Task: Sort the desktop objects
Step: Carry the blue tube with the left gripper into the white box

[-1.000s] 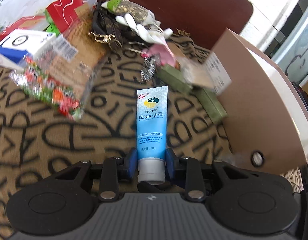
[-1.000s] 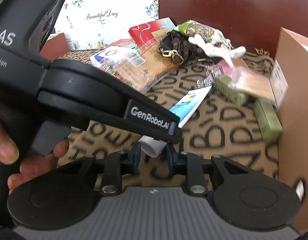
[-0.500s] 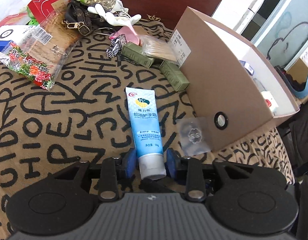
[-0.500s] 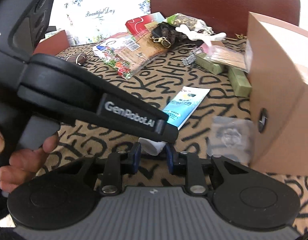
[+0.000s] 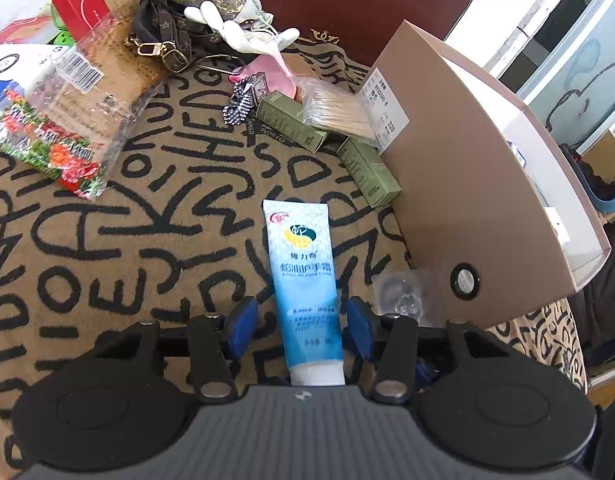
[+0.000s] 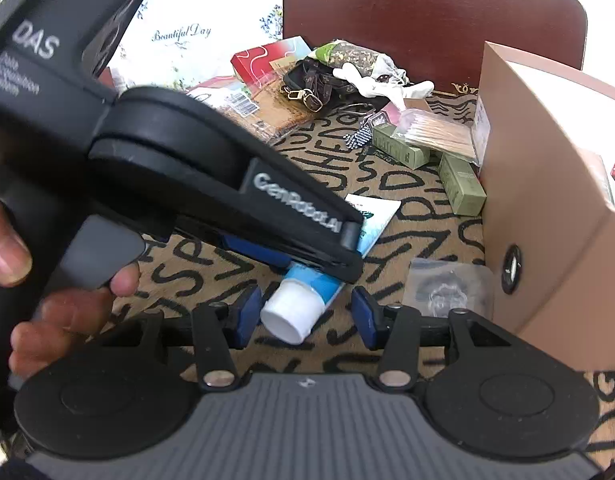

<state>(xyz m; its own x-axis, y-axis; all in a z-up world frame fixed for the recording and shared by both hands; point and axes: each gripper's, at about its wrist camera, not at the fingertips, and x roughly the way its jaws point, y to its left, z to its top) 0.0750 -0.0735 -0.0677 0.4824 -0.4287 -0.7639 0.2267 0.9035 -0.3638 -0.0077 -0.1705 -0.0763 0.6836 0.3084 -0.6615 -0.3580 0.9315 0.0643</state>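
Letting go of the blue tube (image 5: 303, 280) on the table (image 5: 107, 240). Both the left gripper (image 5: 301, 322) and right gripper (image 6: 305, 312) opening, pads off it. Next, maybe picking another thing for the brown box (image 5: 467, 184).

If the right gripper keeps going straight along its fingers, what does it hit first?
Most likely the white cap of the blue hand cream tube, lying between the right gripper's opening jaws, pads clear of it. Just beyond, the left gripper's finger crosses over the tube; depth there is hard to judge.
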